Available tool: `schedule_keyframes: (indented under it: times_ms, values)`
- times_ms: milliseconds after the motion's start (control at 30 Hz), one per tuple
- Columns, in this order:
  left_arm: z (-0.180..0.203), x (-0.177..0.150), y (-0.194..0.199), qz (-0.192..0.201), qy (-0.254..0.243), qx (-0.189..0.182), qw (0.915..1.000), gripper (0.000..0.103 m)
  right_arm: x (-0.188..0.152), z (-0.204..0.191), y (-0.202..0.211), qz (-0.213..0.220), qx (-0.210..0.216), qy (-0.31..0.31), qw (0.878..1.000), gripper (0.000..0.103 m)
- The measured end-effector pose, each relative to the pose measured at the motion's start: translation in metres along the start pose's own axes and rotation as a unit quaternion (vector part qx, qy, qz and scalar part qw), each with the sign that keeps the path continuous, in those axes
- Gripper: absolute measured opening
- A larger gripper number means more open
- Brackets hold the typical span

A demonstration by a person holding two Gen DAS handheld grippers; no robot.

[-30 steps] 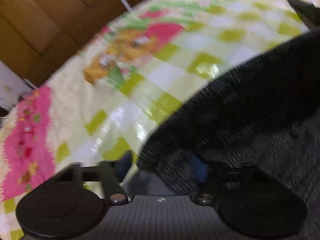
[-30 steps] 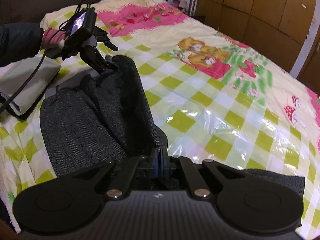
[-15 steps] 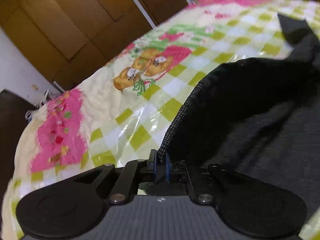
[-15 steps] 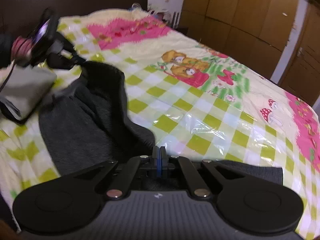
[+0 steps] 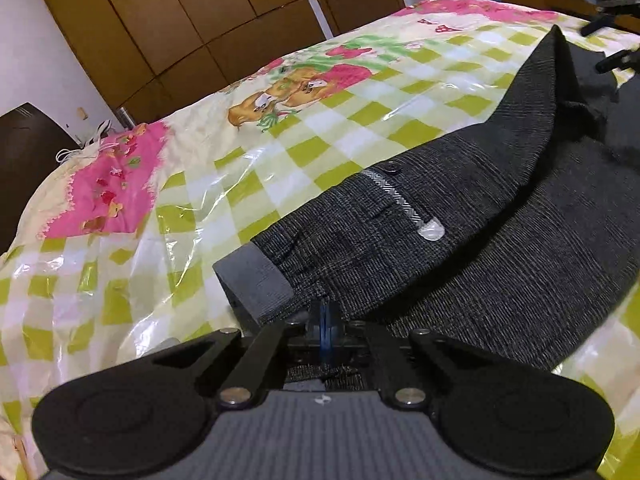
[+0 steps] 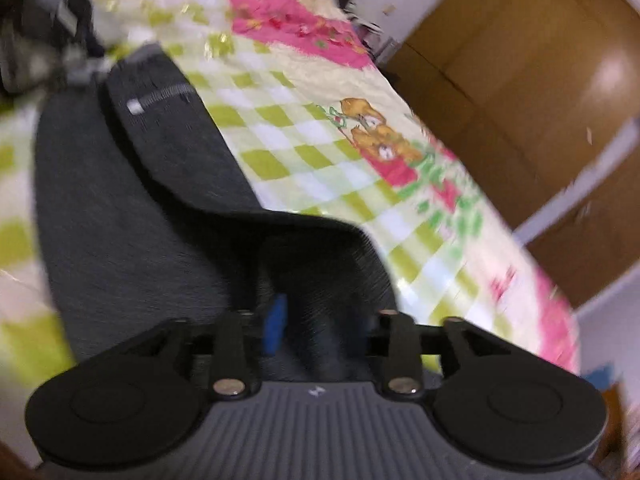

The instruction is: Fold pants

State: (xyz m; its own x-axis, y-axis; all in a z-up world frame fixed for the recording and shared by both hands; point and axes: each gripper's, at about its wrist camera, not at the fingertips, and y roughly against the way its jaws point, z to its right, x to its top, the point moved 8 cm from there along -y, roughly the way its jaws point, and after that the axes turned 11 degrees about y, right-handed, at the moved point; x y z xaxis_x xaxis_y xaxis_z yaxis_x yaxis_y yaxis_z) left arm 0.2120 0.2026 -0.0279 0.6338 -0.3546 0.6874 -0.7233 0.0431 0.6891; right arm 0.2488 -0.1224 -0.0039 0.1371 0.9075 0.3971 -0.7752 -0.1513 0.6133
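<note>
Already the pants (image 5: 460, 232) lay half doubled on the bed (image 5: 200, 208), left gripper (image 5: 326, 326) pinching the waistband while the right gripper (image 6: 316, 328) had just been opening around loose cloth, so the fold might slump, though bare quilt beyond gave room.

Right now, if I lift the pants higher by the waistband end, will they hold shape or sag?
Probably sag: the pants already drape in soft folds over the bed cover, so they look floppy. The weave looks thick, so likely somewhat heavy for cloth. The left tool is shut on one thin edge; the glossy cover may let the rest slide along.
</note>
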Motion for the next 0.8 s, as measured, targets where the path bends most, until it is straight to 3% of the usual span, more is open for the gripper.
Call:
schedule_keyframes:
  times_ms: [67, 233, 367, 400, 433, 467, 600, 667, 800]
  values:
    - [0.001, -0.001, -0.003, -0.001, 0.004, -0.006, 1.0, 0.016, 0.0, 0.007, -0.022, -0.003, -0.021, 0.043, 0.999, 0.048]
    - [0.006, -0.004, -0.004, -0.001, 0.015, -0.014, 0.9998, 0.019, 0.0, 0.022, -0.051, -0.006, 0.004, 0.078, 0.997, 0.05]
    - [0.014, -0.004, 0.009, 0.018, 0.013, -0.024, 0.9995, 0.038, 0.009, 0.018, -0.057, 0.006, 0.023, 0.114, 0.993, 0.047]
    - [0.014, -0.003, 0.012, 0.023, 0.013, -0.023, 0.9994, 0.044, 0.011, 0.017, -0.057, 0.01, 0.033, 0.112, 0.993, 0.04]
    - [0.017, -0.003, 0.015, 0.03, 0.003, -0.016, 0.9994, 0.046, 0.012, 0.016, -0.058, 0.011, 0.04, 0.108, 0.993, 0.013]
    - [0.022, -0.005, 0.016, 0.037, -0.024, -0.001, 0.999, 0.049, 0.013, 0.017, -0.059, 0.004, 0.041, 0.101, 0.994, 0.004]
    - [0.036, -0.009, 0.008, 0.048, -0.098, 0.033, 0.9935, 0.062, 0.015, 0.021, -0.049, 0.0, 0.049, 0.044, 0.998, 0.004]
    - [0.042, -0.014, -0.005, 0.042, -0.135, 0.047, 0.9888, 0.062, 0.016, 0.025, -0.039, 0.002, 0.057, 0.012, 0.998, 0.004]
    - [0.049, -0.024, -0.037, 0.041, -0.216, 0.114, 0.9688, 0.062, 0.019, 0.03, -0.03, 0.006, 0.066, -0.018, 0.998, 0.004]
